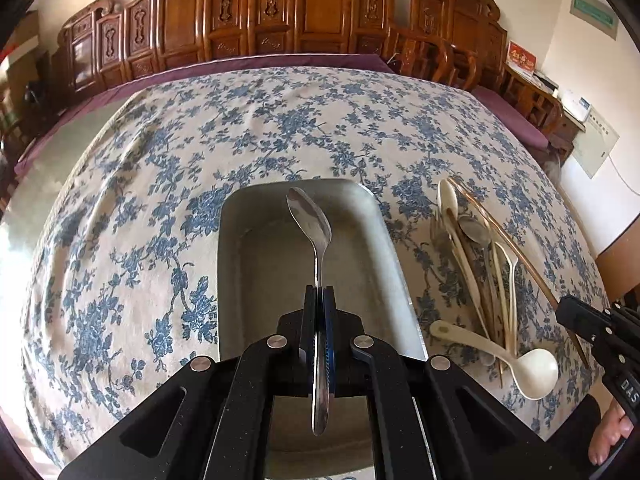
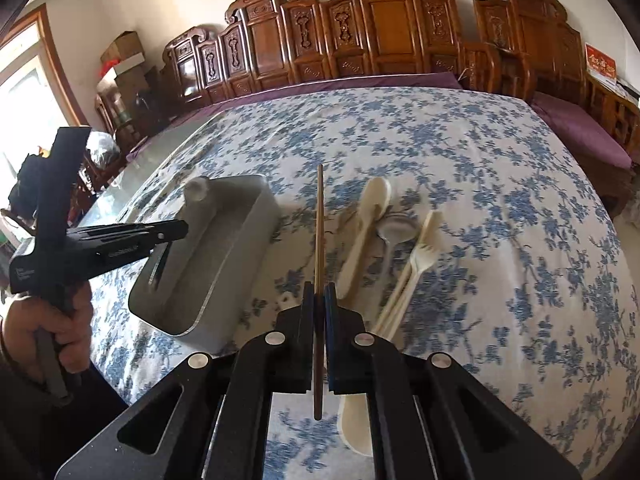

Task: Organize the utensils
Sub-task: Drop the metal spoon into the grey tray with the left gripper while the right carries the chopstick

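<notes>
My left gripper (image 1: 320, 289) is shut on the handle of a metal spoon (image 1: 310, 218), whose bowl points forward over the grey rectangular tray (image 1: 384, 224). From the right wrist view the left gripper (image 2: 182, 228) hangs over that tray (image 2: 240, 256), the spoon bowl blurred. My right gripper (image 2: 319, 286) is shut on a thin brown chopstick (image 2: 319, 216) that sticks out ahead of it. In the left wrist view the right gripper (image 1: 560, 306) holds the chopstick (image 1: 508, 232) above the pile of cream plastic spoons and forks (image 1: 480, 264), which also lies right of the chopstick (image 2: 376, 220).
A blue-flowered cloth (image 1: 132, 200) covers the table. A cream ladle (image 1: 532, 372) lies at the near end of the pile, a small metal spoon (image 2: 394, 228) within it. Carved wooden chairs (image 1: 280, 8) and purple cushions (image 2: 580, 132) line the far side. A hand (image 2: 48, 328) grips the left tool.
</notes>
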A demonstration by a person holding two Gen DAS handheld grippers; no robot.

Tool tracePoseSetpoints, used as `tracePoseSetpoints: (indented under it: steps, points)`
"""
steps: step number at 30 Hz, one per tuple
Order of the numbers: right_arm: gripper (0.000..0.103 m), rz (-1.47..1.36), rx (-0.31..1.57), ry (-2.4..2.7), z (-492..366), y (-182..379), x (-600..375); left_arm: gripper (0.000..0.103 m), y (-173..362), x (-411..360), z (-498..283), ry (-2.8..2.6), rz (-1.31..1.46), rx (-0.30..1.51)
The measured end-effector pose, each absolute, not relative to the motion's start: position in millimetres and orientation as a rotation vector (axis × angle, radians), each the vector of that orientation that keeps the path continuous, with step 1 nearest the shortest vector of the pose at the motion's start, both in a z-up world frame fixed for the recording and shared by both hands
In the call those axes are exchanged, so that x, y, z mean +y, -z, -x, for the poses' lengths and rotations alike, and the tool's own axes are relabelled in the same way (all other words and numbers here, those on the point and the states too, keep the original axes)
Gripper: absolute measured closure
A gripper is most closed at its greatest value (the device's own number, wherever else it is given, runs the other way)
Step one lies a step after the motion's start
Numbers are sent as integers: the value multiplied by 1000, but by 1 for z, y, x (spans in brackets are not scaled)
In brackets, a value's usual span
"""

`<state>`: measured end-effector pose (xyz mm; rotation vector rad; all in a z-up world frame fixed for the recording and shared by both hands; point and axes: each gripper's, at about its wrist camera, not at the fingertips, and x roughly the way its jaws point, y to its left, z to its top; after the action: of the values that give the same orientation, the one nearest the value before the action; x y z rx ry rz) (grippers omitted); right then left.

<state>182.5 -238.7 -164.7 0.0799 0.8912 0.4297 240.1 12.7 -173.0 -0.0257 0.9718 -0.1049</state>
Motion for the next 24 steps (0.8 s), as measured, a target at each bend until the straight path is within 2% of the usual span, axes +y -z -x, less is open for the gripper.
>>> tracePoseSetpoints:
  steps: [14, 24]
  points:
    - [97, -53, 908, -441, -183, 161, -197, 100, 192, 31, -246, 118, 35, 1004]
    - [97, -39, 916, -483, -184, 158, -159, 100, 172, 53, -245, 100, 58, 952]
